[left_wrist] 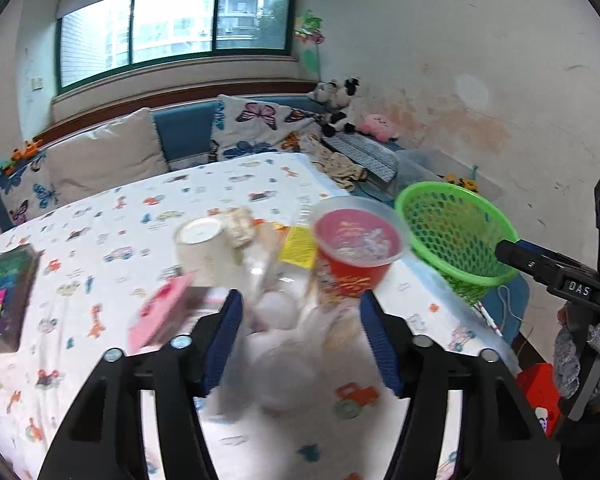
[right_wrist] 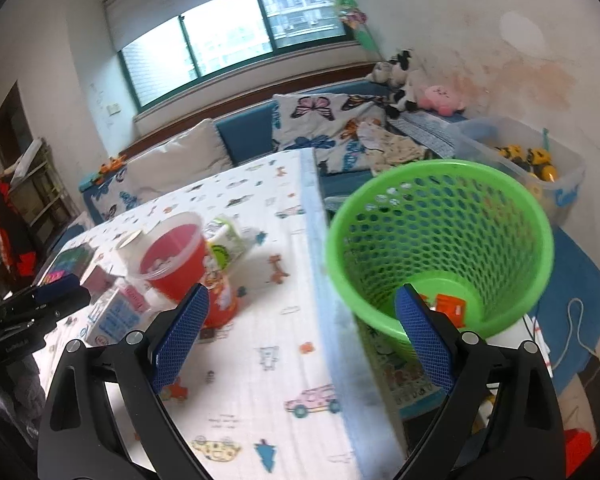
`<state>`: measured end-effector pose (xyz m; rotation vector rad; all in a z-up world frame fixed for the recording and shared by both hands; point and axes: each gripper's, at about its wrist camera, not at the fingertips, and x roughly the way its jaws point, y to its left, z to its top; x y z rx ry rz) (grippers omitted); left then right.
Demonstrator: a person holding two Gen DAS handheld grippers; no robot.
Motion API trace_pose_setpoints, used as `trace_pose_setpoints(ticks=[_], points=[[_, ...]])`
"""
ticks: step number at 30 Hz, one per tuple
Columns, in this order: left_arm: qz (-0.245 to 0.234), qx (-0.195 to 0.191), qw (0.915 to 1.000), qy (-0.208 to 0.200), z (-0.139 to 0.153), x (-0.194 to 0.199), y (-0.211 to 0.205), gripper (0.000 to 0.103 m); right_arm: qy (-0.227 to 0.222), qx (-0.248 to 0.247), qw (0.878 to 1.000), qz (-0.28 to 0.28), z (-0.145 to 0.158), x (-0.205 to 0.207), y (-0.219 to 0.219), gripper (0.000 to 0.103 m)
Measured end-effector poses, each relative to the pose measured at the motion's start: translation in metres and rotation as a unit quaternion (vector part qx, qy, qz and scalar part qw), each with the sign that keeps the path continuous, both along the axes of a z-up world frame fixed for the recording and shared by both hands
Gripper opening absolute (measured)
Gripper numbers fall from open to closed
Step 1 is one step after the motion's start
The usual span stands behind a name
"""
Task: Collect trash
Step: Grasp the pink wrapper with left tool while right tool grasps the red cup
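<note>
The left gripper (left_wrist: 300, 336) stood open over blurred white trash (left_wrist: 284, 352); the right gripper (right_wrist: 300, 336) gaped, empty, near the green mesh basket (right_wrist: 440, 240).

Your left tongs (left_wrist: 301, 332) and right tongs (right_wrist: 300, 336) have black arms, silver screws and blue textured pads; your glove (left_wrist: 580, 354) is grey knit.

A wide window (left_wrist: 172, 24) with a green frame is set in the upper centre; daylight is admitted through it. Below it, a blue sofa (left_wrist: 184, 134) with butterfly cushions (left_wrist: 256, 128) is placed. At right, a stained white wall (left_wrist: 480, 80) is seen.
</note>
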<state>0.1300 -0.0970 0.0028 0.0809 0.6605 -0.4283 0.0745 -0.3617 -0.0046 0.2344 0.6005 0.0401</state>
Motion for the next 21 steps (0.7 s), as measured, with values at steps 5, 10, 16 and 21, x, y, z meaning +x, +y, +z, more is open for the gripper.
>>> trace_pose_setpoints(ticks=[5, 10, 16, 21], points=[[0.035, 0.012, 0.9993, -0.009, -0.004, 0.001, 0.032, 0.064, 0.002, -0.006, 1.0, 0.021, -0.001, 0.007, 0.017, 0.093], [0.066, 0.023, 0.9975, 0.004, -0.015, 0.014, 0.06, 0.064, 0.006, -0.002, 0.999, 0.034, -0.002, 0.012, 0.027, 0.094], [0.068, 0.033, 0.9969, 0.023, -0.029, 0.034, 0.073, 0.063, 0.012, -0.006, 0.999, 0.05, -0.003, 0.021, 0.044, 0.094], [0.06, 0.025, 0.9969, 0.044, -0.042, 0.047, 0.076, 0.051, 0.018, -0.01, 0.998, 0.065, -0.006, 0.026, 0.058, 0.094]])
